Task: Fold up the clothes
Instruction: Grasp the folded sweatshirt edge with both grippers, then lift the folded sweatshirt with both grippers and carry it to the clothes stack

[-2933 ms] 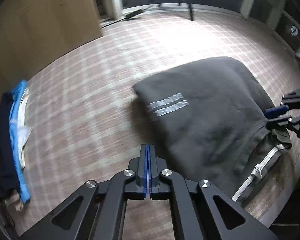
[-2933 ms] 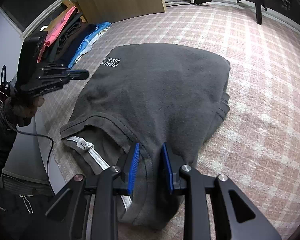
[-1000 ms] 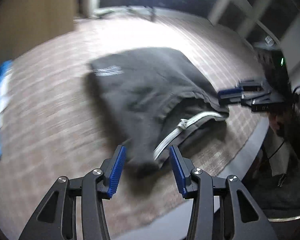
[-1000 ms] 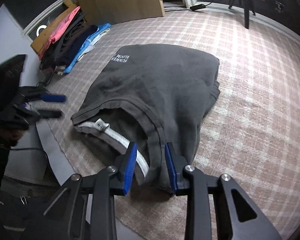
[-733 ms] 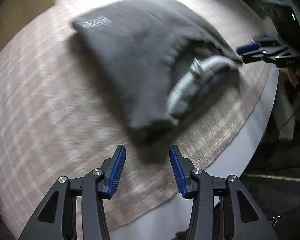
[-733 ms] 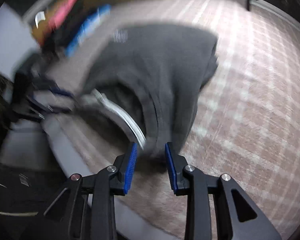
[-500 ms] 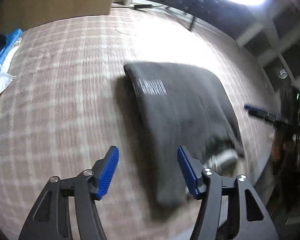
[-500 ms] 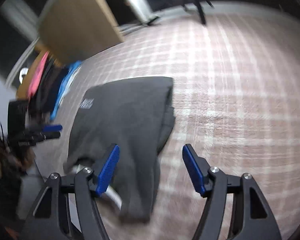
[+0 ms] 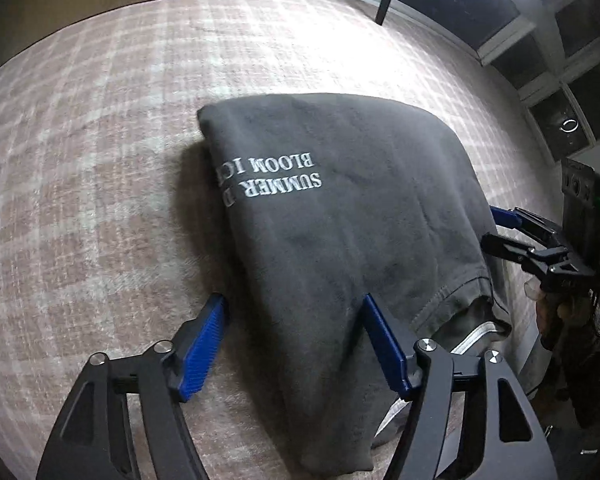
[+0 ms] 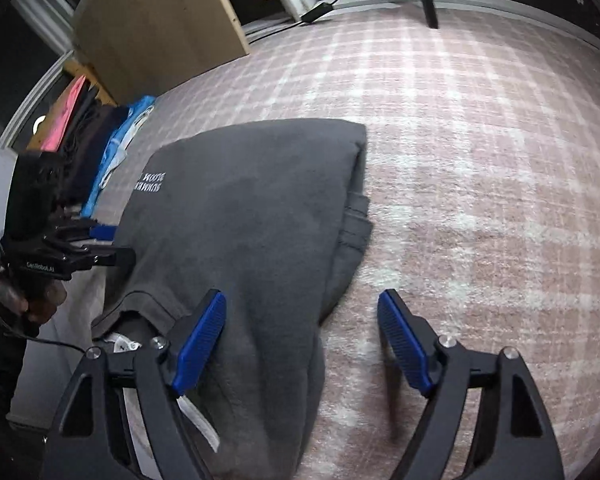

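Shirt (image 9: 340, 220) is a dark grey tee, lying already doubled over on the pink plaid surface (image 9: 100, 160), white "SUMMER BLOOM" print facing up, collar end with its white neck tape (image 9: 476, 334) nearest the person. Looks to me like one more fold is left, near end carried over to the far end.

Both tools are spread wide and pinching nothing right now. Left hand-held gripper (image 9: 296, 344) hovers over the shirt's left near edge, one pad off the cloth on the plaid, the other above the fabric. Right hand-held gripper (image 10: 300, 344) mirrors it at the right near edge, one pad over the grey cloth and the other over bare plaid.

How I'd do this step well:

- Drop each gripper so one finger slides under the whole stack and the other lands on top. The layers are thick here, and grabbing only the top one will peel the fold open.
- Take both sides at matching spots along the near edge, or the fold comes out skewed.
- The collar gapes open a bit near the tape, so I'd grab outside it, not through the neck hole.
- Lift low and carry forward together, then lay the edge down square with the far fold.

Pile of other clothes (image 10: 100, 140) sits off to the left, well apart.
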